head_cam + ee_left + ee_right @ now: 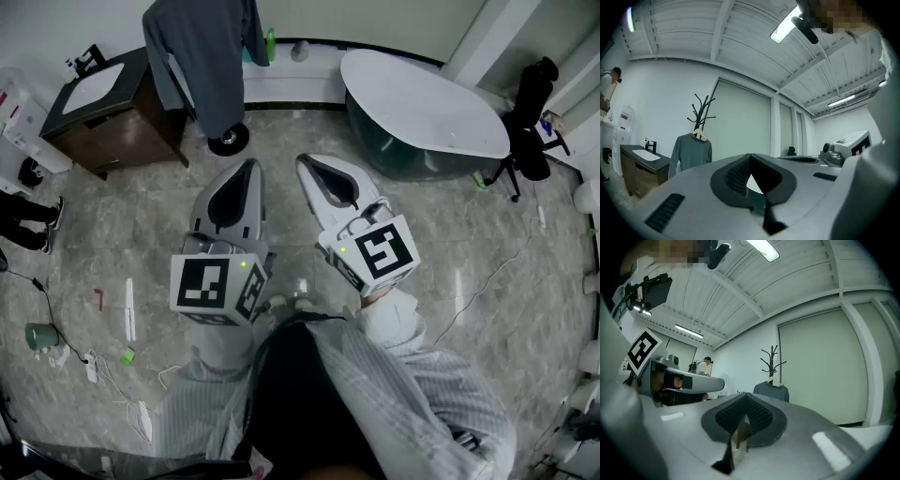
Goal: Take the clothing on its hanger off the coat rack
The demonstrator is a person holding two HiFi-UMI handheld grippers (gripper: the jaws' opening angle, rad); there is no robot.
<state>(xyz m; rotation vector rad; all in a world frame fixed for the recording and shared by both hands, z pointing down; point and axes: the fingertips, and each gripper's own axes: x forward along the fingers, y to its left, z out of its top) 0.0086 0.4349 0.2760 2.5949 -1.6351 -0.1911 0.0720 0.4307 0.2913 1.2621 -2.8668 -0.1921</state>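
A grey long-sleeved sweater (202, 56) hangs on a wooden hanger on the black coat rack (228, 141) at the far side of the floor. My left gripper (251, 165) and right gripper (302, 159) point toward it side by side, well short of it, both shut with nothing held. In the left gripper view the sweater (691, 152) hangs from the hanger (699, 134) left of the shut jaws (749, 161). In the right gripper view the sweater (771, 391) sits under the rack (772, 359), beyond the shut jaws (745, 404).
A dark wooden vanity with a sink (103, 103) stands left of the rack. A white bathtub (422, 103) lies to the right, with a black office chair (530, 112) beyond. Someone's legs (28, 220) show at the left edge. Cables and a green cup (42, 335) lie on the floor.
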